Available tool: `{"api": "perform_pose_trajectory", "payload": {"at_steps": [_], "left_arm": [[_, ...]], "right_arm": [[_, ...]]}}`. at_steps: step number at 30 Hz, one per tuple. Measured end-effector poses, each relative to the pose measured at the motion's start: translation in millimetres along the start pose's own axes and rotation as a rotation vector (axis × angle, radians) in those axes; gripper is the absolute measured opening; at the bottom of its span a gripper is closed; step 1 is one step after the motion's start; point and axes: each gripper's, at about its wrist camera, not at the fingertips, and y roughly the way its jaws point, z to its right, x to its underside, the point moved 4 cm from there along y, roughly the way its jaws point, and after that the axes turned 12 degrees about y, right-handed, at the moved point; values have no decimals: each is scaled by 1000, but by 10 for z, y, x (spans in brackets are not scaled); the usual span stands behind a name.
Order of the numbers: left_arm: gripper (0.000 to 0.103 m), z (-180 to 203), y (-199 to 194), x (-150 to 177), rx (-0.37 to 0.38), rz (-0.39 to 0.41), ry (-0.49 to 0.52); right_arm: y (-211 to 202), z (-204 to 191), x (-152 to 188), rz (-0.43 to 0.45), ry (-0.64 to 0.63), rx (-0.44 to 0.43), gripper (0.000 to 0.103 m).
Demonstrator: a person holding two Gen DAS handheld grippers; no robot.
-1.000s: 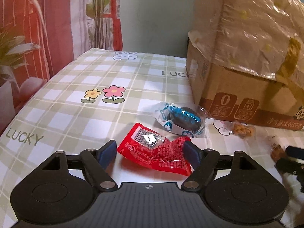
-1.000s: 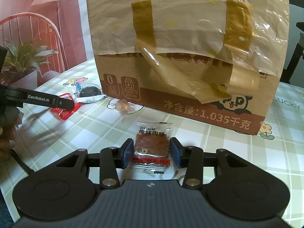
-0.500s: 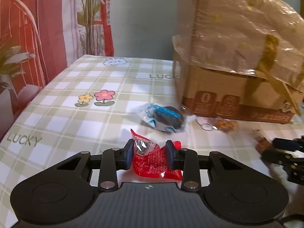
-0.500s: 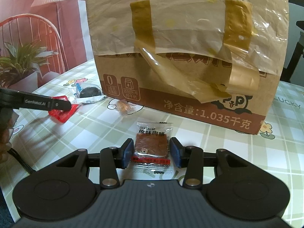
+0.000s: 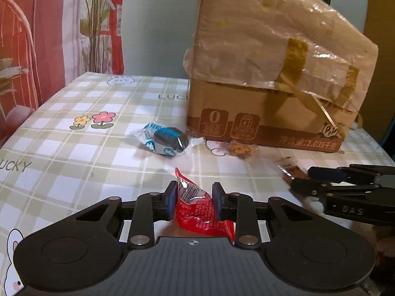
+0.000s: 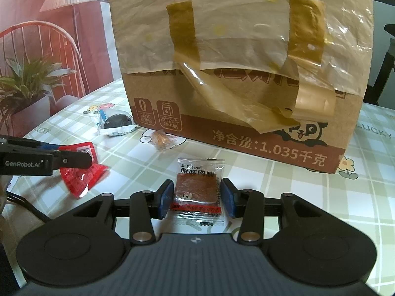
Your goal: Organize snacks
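Left hand-held gripper (image 5: 194, 203) clamped; right hand-held gripper (image 6: 196, 196) part-closed.

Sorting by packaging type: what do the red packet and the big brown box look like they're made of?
Red snack packet: seemingly thin glossy plastic film; it crinkles and shows glare. Big brown box: apparently matte printed cardboard, its top covered in wrinkled translucent plastic sheet with peeling brown tape.

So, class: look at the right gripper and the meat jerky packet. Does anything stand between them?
Nothing visible does. The jerky packet lies flat on the table, directly between the right gripper fingers, which flank it on both sides. The cardboard box stands beyond it.
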Motion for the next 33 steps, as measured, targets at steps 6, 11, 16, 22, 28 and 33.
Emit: {"api": "perform_pose_trajectory", "payload": {"at_steps": [6, 11, 16, 22, 28, 33], "left_arm": [[7, 51, -46, 76, -2, -4, 1], [7, 14, -12, 105, 2, -12, -15], [36, -83, 29, 108, -37, -24, -50], [45, -260, -173, 47, -5, -22, -196], [45, -116, -240, 54, 87, -107, -281], [47, -69, -95, 158, 74, -191, -327]], "right_arm": [[-6, 1, 2, 1, 2, -2, 45], [-3, 3, 2, 1, 9, -5, 45], [-6, 5, 2, 1, 8, -5, 45], [-5, 2, 3, 1, 9, -6, 45], [-1, 2, 5, 0, 5, -4, 45], [-6, -30, 19, -2, -7, -22, 45]]}}
